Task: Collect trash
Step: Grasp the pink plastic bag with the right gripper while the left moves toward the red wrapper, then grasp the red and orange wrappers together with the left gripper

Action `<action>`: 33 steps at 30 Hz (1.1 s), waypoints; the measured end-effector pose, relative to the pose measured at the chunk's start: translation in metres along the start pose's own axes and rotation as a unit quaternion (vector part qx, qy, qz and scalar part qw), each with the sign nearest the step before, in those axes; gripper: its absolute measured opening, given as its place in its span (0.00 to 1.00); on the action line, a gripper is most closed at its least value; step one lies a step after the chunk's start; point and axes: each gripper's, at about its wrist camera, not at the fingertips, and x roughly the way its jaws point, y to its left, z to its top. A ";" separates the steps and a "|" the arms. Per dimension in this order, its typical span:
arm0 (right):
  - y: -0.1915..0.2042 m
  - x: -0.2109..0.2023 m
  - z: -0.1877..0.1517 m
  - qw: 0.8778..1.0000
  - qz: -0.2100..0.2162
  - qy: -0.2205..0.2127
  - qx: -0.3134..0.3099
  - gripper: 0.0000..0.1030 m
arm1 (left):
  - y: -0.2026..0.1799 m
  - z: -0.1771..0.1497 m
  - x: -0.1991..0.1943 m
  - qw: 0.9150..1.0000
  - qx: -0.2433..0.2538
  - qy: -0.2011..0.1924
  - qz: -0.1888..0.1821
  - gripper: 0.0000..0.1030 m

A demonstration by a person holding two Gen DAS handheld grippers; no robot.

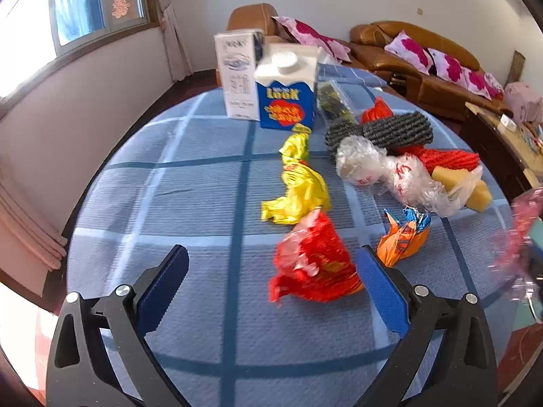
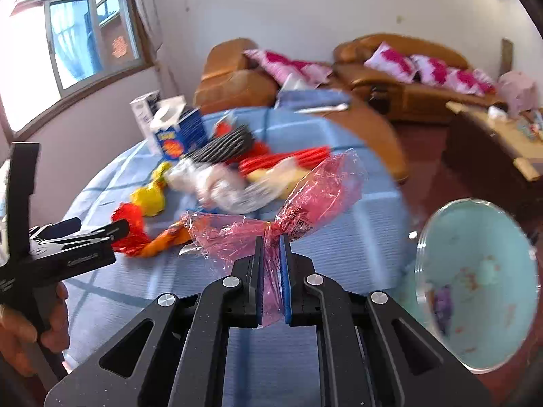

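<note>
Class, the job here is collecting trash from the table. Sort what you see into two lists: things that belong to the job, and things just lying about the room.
Belongs to the job:
pink wrapper, clamped in the right tool
red wrapper
yellow wrapper
orange wrapper
clear plastic bag
bin

Just lying about:
sofa
pillows
window

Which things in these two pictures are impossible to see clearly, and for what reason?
- Left wrist view: pink plastic wrapper, blurred and cut by the right edge.
- Left wrist view: red mesh, mostly hidden behind the clear plastic bag.
- Right wrist view: what lies inside the light blue bin, blurred.
- Right wrist view: carton print, too blurred to read.
</note>
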 end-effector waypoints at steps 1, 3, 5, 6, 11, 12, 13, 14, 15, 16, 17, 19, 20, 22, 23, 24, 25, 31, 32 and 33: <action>-0.003 -0.002 -0.001 1.000 -0.004 -0.003 0.001 0.09 | -0.002 0.000 0.004 1.000 0.000 0.005 0.000 0.93; -0.010 -0.004 -0.002 1.000 -0.008 -0.004 0.002 0.09 | -0.006 -0.001 0.011 1.000 -0.002 0.014 0.003 0.89; -0.011 -0.004 -0.004 1.000 -0.012 -0.002 0.002 0.09 | -0.008 -0.002 0.018 1.000 -0.008 0.028 -0.001 0.82; -0.012 -0.003 -0.006 1.000 -0.010 0.001 0.003 0.09 | -0.007 -0.002 0.019 0.999 -0.012 0.031 -0.009 0.76; -0.011 -0.008 -0.008 1.000 -0.005 -0.001 0.003 0.09 | -0.009 -0.003 0.021 0.999 -0.014 0.032 -0.034 0.49; -0.011 -0.009 -0.008 1.000 -0.004 -0.003 0.003 0.09 | -0.010 -0.003 0.019 0.999 -0.011 0.028 -0.033 0.44; -0.011 -0.010 -0.008 1.000 -0.004 -0.004 0.003 0.09 | -0.011 -0.003 0.018 0.999 -0.007 0.027 -0.032 0.40; -0.011 -0.010 -0.007 1.000 -0.003 -0.004 0.004 0.09 | -0.012 -0.004 0.017 0.999 -0.005 0.026 -0.033 0.38; -0.011 -0.012 -0.007 1.000 -0.004 -0.006 0.004 0.09 | -0.012 -0.005 0.015 0.999 -0.004 0.023 -0.034 0.35; -0.011 -0.013 -0.007 1.000 -0.005 -0.007 0.005 0.09 | -0.013 -0.005 0.013 0.999 -0.004 0.022 -0.034 0.33; -0.012 -0.015 -0.007 1.000 -0.006 -0.009 0.006 0.09 | -0.013 -0.007 0.011 0.999 -0.004 0.022 -0.035 0.33; -0.014 -0.019 -0.008 1.000 -0.007 -0.013 0.006 0.09 | -0.011 -0.009 0.005 0.999 -0.003 0.020 -0.039 0.31; -0.014 -0.020 -0.008 1.000 -0.008 -0.015 0.006 0.09 | -0.010 -0.010 0.002 0.999 -0.003 0.020 -0.042 0.30; -0.015 -0.023 -0.009 1.000 -0.008 -0.017 0.008 0.09 | -0.005 -0.014 -0.007 0.999 -0.007 0.018 -0.048 0.29; -0.016 -0.025 -0.009 1.000 -0.008 -0.019 0.009 0.09 | -0.003 -0.016 -0.010 0.999 -0.008 0.017 -0.048 0.29; -0.015 -0.025 -0.009 1.000 -0.008 -0.019 0.009 0.09 | -0.002 -0.017 -0.014 0.999 -0.008 0.015 -0.049 0.28; -0.015 -0.026 -0.009 1.000 -0.008 -0.020 0.009 0.09 | 0.002 -0.020 -0.020 0.999 -0.009 0.012 -0.050 0.28; -0.015 -0.032 -0.011 1.000 -0.008 -0.027 0.010 0.09 | 0.012 -0.026 -0.043 0.999 -0.016 -0.003 -0.045 0.28; -0.015 -0.033 -0.011 1.000 -0.007 -0.028 0.010 0.09 | 0.014 -0.026 -0.047 0.999 -0.016 -0.009 -0.040 0.28; -0.014 -0.035 -0.010 0.999 -0.008 -0.030 0.010 0.09 | 0.015 -0.025 -0.050 0.999 -0.017 -0.013 -0.037 0.28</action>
